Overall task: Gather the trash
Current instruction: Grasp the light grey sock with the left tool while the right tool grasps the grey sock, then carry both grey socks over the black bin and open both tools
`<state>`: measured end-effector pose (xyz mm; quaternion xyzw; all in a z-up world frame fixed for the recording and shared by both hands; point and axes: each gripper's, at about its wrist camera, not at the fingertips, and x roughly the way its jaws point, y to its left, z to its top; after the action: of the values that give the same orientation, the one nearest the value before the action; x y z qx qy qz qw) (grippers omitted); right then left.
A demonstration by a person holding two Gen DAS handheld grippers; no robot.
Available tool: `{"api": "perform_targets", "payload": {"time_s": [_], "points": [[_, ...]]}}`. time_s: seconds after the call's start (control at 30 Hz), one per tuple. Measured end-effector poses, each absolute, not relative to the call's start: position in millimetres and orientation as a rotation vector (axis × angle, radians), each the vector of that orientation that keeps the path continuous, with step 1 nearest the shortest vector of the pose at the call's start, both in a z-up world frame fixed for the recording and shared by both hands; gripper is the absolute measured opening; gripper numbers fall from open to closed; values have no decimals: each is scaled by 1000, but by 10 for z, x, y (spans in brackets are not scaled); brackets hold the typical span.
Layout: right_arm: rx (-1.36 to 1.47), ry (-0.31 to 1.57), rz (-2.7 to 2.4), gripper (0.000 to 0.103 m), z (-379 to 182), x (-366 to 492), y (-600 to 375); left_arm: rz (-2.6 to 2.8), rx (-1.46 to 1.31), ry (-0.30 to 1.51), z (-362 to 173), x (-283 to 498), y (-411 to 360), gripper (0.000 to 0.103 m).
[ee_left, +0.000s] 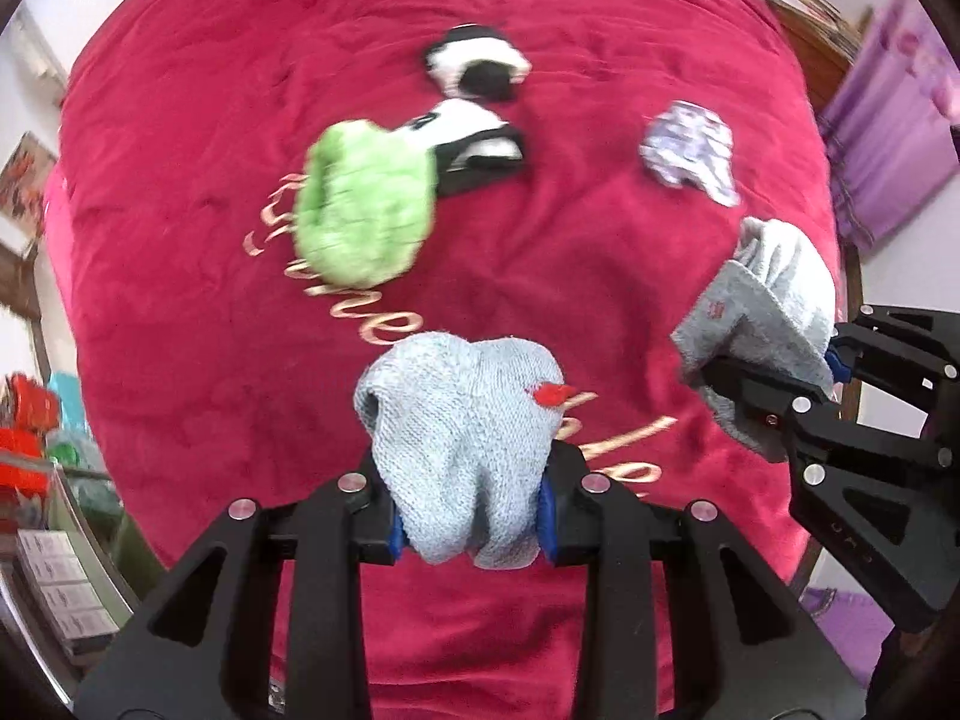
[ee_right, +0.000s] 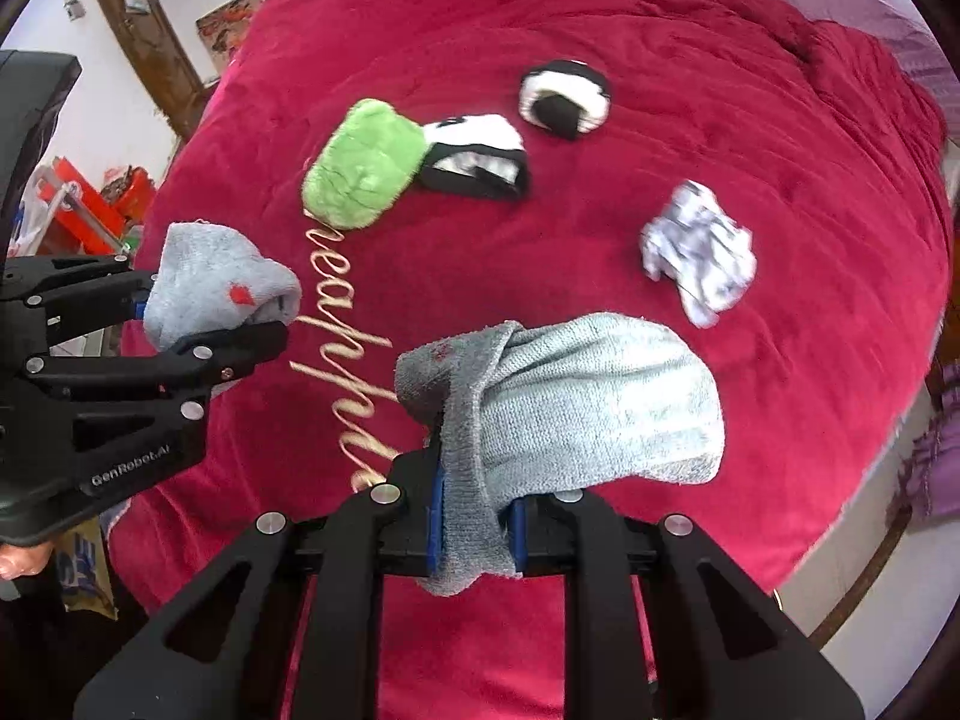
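My left gripper (ee_left: pixel 471 525) is shut on a light grey sock with a red mark (ee_left: pixel 462 426), held above the red blanket (ee_left: pixel 180 240). It also shows in the right wrist view (ee_right: pixel 216 294). My right gripper (ee_right: pixel 477 531) is shut on a second grey sock (ee_right: pixel 576 402), seen at the right of the left wrist view (ee_left: pixel 762 324). On the blanket lie a green fuzzy sock (ee_left: pixel 366 210), a black-and-white sock (ee_left: pixel 474 138), a rolled black-and-white sock (ee_left: pixel 477 63) and a crumpled white-purple wad (ee_left: pixel 690 150).
The blanket carries gold lettering (ee_right: pixel 342 354). Red boxes and clutter (ee_left: pixel 24 438) stand left of the bed. A purple curtain (ee_left: pixel 888 138) hangs at the right. A wooden bed frame edge (ee_right: pixel 144 54) curves at the far left.
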<state>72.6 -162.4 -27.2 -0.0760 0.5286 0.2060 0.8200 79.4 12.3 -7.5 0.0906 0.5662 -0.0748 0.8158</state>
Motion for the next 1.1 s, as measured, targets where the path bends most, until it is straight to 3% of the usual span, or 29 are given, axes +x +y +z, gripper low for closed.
{"api": "perform_targets", "payload": {"time_s": [1.1], "points": [[95, 1114, 69, 15, -275, -117, -3523, -523, 581, 1146, -113, 351, -1957, 32]]}}
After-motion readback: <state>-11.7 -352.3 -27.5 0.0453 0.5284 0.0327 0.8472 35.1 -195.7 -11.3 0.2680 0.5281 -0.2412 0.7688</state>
